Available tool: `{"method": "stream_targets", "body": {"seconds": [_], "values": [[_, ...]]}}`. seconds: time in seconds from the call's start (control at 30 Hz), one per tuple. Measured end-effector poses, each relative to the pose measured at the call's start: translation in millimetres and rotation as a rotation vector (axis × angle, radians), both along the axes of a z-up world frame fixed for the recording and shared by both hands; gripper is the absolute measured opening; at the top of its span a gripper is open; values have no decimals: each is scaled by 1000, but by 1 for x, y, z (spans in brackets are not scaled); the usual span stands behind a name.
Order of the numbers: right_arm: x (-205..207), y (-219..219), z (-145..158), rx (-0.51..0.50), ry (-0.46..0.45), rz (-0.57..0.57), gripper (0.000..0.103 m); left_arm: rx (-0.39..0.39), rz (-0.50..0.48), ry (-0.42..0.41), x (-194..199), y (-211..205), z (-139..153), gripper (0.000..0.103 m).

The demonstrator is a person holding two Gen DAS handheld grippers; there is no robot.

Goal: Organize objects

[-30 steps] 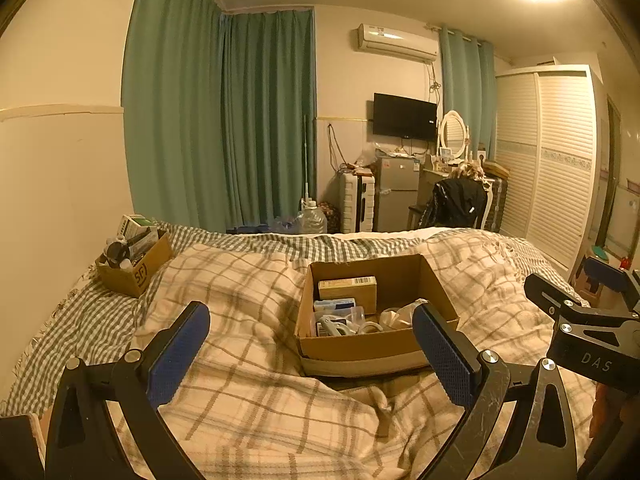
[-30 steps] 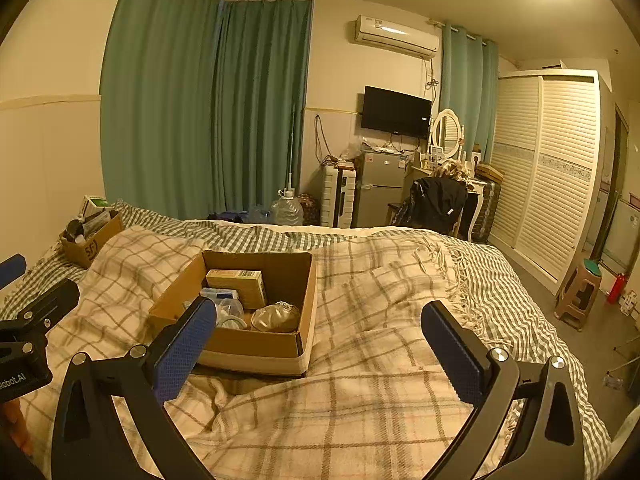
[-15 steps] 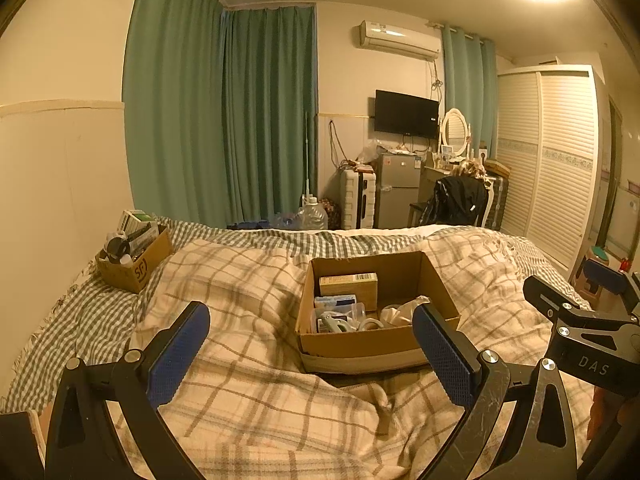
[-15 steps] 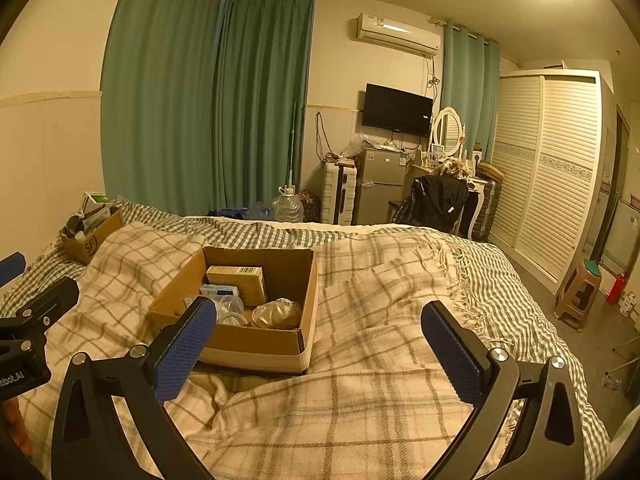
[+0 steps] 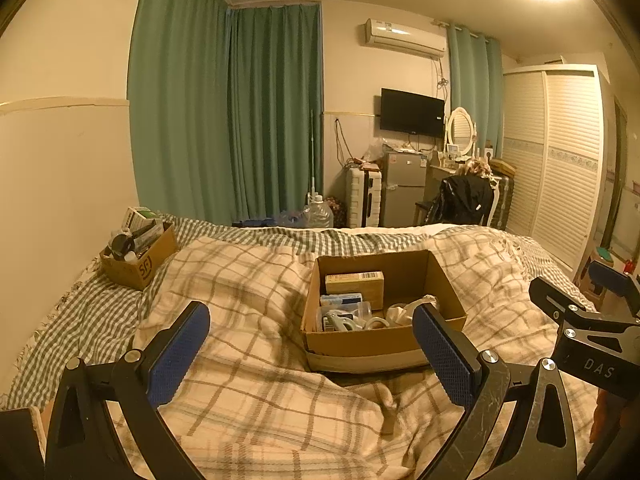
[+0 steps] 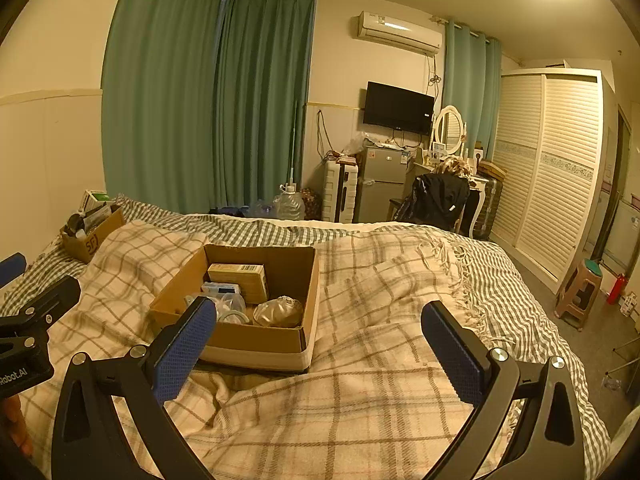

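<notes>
**Both tongs wide, nothing held, above bed**

The left gripper (image 5: pixel 310 344) and right gripper (image 6: pixel 318 338) are held spread wide, nothing gripped. The open cardboard box (image 5: pixel 380 344) is seen on the plaid blanket (image 6: pixel 380 380), filled with a small carton (image 5: pixel 354 282) and clutter. A second box (image 5: pixel 138 258) is set well apart, by the wall.

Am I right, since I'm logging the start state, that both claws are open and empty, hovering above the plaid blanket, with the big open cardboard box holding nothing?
Not quite: the big open cardboard box is not empty. The right wrist view shows a tan carton and other small items inside. The rest stands: left claw and right claw are open, empty, above the plaid blanket.
</notes>
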State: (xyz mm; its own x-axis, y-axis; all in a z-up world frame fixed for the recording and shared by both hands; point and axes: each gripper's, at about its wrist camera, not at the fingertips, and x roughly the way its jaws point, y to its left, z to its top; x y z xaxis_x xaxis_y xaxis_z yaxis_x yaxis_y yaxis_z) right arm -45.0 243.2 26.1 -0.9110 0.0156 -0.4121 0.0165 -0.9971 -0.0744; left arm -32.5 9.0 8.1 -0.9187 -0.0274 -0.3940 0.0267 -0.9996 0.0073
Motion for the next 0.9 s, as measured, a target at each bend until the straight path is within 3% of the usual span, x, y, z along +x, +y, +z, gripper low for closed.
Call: {"method": "stream_targets", "body": {"seconds": [0.9], "values": [[-2, 1, 1, 5, -4, -8, 103, -19, 6, 0, -2, 3, 0, 103]]}}
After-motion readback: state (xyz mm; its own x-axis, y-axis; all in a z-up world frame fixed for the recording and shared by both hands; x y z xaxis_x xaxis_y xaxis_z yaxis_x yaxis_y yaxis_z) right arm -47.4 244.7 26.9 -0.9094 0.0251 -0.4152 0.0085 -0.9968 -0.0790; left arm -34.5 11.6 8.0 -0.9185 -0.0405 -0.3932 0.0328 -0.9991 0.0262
